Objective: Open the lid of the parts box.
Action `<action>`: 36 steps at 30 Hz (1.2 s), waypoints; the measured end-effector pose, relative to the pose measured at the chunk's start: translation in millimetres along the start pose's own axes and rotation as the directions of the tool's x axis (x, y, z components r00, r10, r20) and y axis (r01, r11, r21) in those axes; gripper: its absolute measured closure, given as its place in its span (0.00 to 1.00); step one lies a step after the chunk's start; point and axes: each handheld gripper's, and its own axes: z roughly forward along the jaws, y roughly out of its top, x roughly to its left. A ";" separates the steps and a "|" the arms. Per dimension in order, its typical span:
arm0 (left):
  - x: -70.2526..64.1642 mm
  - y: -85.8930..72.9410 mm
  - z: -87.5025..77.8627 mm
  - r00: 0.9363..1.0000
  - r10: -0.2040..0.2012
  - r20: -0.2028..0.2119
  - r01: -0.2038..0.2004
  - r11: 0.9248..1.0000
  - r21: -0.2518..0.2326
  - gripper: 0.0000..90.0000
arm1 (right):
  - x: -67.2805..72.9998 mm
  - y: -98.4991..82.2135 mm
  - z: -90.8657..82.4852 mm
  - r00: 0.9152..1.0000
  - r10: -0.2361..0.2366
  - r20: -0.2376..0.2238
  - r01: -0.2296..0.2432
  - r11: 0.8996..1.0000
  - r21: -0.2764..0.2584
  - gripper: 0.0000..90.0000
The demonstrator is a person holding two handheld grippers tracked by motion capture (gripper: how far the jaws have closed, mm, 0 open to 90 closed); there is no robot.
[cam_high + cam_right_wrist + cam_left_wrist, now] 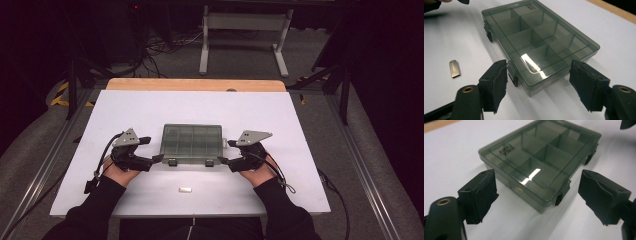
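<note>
we see a smoky grey, see-through compartment box lying flat on the white counter, its lid shut over rows of dividers. two dark latches sit closed along its near long edge, which faces us.

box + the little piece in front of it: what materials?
Compartment box: looks like smoky translucent hard plastic, glossy; dividers show through the shut lid, which carries a glare streak. Small flat piece: probably brushed metal, given its silvery-grey sheen with faint lines, though painted plastic can't be excluded.
</note>
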 end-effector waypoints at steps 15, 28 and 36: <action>-0.8 -6.5 11.7 0.999 0.001 0.043 -0.006 0.993 0.120 0.37 | 0.7 -8.0 13.3 0.999 0.030 -0.028 -0.027 0.994 0.106 0.46; 3.4 -13.0 14.7 0.997 0.002 0.076 -0.014 0.987 0.159 0.51 | 2.2 -17.9 19.1 0.999 0.040 -0.034 -0.035 0.991 0.131 0.53; 6.8 -17.1 15.9 0.995 -0.038 0.095 0.021 0.984 0.177 0.59 | 1.7 -19.4 19.7 0.999 0.043 -0.032 -0.039 0.990 0.134 0.61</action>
